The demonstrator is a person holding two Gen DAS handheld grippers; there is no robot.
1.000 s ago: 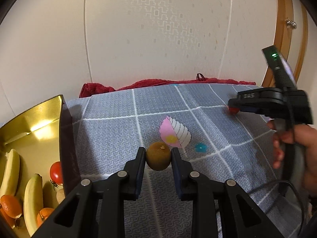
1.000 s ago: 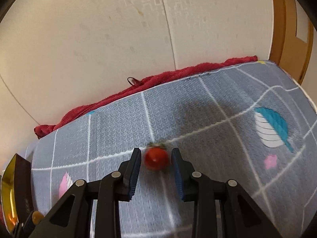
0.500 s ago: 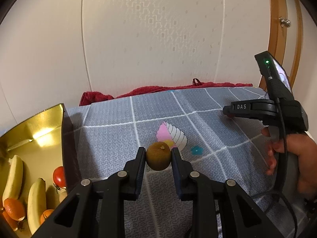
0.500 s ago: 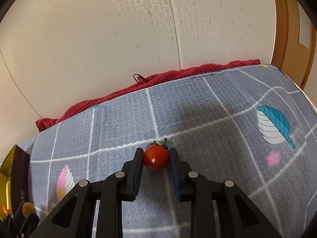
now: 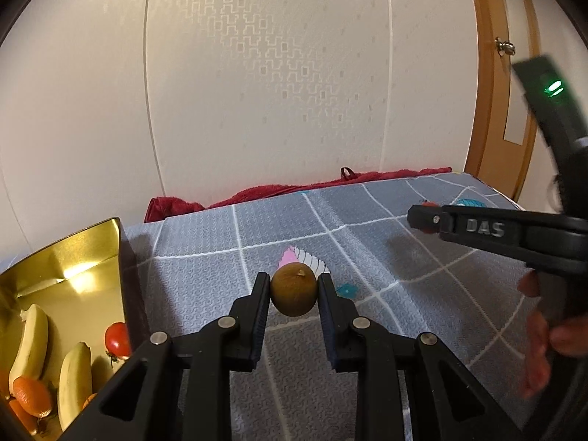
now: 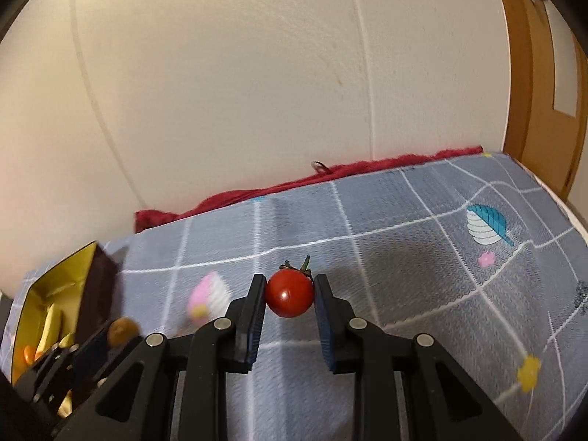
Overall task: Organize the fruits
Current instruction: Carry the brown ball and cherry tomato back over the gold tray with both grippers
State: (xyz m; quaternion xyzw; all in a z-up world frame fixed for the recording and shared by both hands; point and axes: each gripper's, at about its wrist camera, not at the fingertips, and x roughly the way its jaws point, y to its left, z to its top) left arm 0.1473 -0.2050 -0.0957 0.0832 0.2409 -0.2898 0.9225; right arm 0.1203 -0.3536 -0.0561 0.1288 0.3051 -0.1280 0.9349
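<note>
1. Gold box (image 5: 92, 242), at 9 o'clock of the left gripper (image 5: 293, 294), held bananas (image 5: 33, 338), oranges (image 5: 31, 395) and 1 tomato (image 5: 117, 339).
2. Grey checked mat (image 6: 422, 242) lay below; a red towel (image 6: 367, 169) ran along its far edge.
3. Left gripper's pads were clamped on both sides of a kiwi (image 5: 294, 288).
4. Right gripper (image 6: 289, 293) pinched a cherry tomato (image 6: 289, 292) at its tips, clear of the mat.

A grey checked mat (image 5: 367, 257) covers the surface; a gold box (image 5: 73, 268) sits at its left, a red towel (image 5: 294, 191) along its far edge.
</note>
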